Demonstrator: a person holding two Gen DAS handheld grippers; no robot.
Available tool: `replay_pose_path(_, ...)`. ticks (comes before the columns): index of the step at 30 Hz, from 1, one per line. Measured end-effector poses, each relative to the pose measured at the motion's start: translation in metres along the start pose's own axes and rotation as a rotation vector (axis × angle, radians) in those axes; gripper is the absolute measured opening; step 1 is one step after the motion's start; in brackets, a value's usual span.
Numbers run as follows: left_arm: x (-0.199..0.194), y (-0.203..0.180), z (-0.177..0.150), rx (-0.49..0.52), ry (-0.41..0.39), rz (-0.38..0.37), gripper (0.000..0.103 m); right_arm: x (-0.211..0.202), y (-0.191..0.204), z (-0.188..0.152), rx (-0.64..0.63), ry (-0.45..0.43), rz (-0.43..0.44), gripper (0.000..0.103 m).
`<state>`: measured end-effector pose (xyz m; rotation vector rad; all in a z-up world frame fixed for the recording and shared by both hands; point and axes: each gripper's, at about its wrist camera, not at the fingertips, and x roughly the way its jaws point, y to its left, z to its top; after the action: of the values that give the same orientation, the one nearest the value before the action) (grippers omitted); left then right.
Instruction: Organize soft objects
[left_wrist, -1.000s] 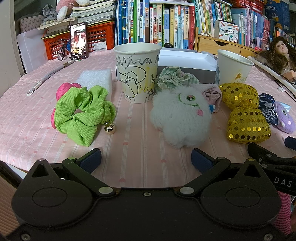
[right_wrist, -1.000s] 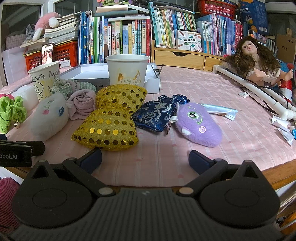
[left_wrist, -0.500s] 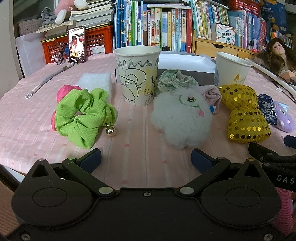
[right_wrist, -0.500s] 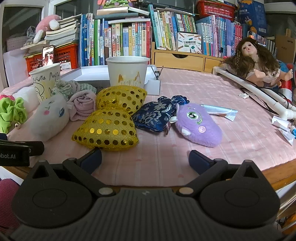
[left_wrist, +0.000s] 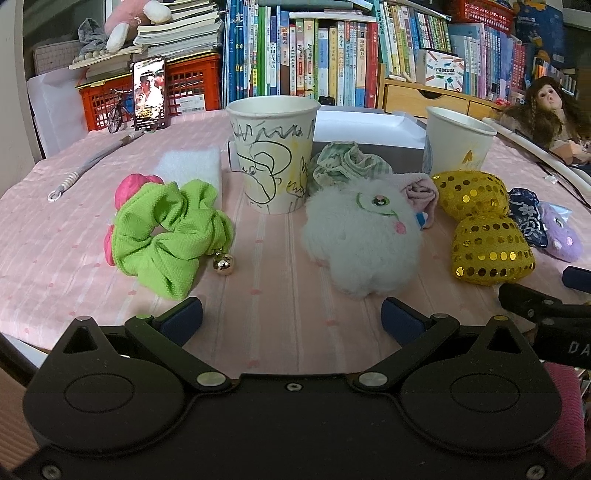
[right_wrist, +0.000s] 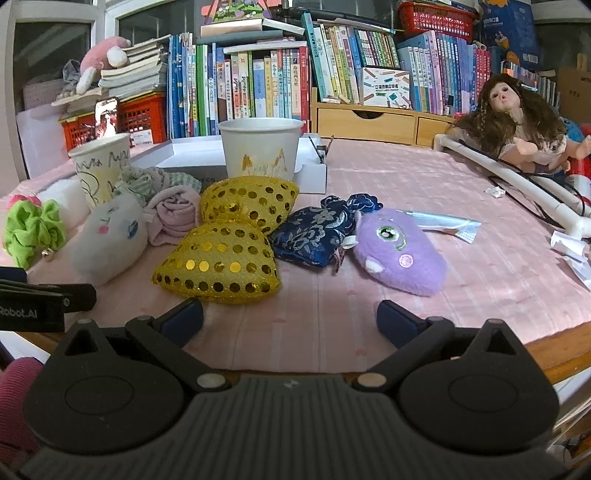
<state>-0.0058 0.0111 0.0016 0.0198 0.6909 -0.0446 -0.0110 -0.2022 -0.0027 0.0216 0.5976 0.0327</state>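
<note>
Soft things lie in a row on the pink tablecloth. In the left wrist view: a green scrunchie (left_wrist: 168, 236), a white fluffy plush (left_wrist: 364, 236), two gold sequin hearts (left_wrist: 491, 245), a scribbled paper cup (left_wrist: 273, 158). My left gripper (left_wrist: 291, 319) is open and empty, short of the plush. In the right wrist view: the gold hearts (right_wrist: 221, 264), a blue flowered pouch (right_wrist: 314, 236), a purple plush (right_wrist: 400, 251), a white cup (right_wrist: 260, 149). My right gripper (right_wrist: 290, 319) is open and empty, in front of them.
A white box (right_wrist: 192, 155) lies behind the cups. A doll (right_wrist: 517, 125) and white tube (right_wrist: 517, 177) are at the right, paper scraps (right_wrist: 570, 251) near the table edge. Books (left_wrist: 332, 55) and a red crate (left_wrist: 184, 88) line the back. A phone (left_wrist: 149, 92) stands at back left.
Both grippers have risen slightly, so the views shifted a little. Nothing on the table has moved.
</note>
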Motion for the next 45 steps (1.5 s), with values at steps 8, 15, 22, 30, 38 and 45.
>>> replay_pose_path(8,-0.03,0.016,0.008,0.002,-0.108,0.002,0.103,-0.014,-0.009,0.008,-0.005,-0.043,0.017,0.103)
replay_pose_path(15,-0.043,0.037,0.016,-0.026,-0.195,0.068,0.103,-0.02,-0.025,0.017,0.028,-0.089,-0.009,0.103)
replay_pose_path(22,-0.028,0.055,0.016,-0.065,-0.19,0.134,0.103,-0.014,-0.048,0.021,0.067,-0.102,-0.061,0.103)
replay_pose_path(30,-0.011,0.063,0.011,-0.099,-0.16,0.128,0.103,-0.011,-0.056,0.024,0.088,-0.113,-0.084,0.101)
replay_pose_path(38,-0.016,0.064,0.013,-0.144,-0.125,0.133,0.095,-0.017,-0.034,0.025,0.02,-0.129,-0.006,0.096)
replay_pose_path(45,-0.037,0.025,0.018,-0.039,-0.182,-0.059,0.096,-0.015,0.0,0.02,-0.048,-0.109,0.144,0.088)
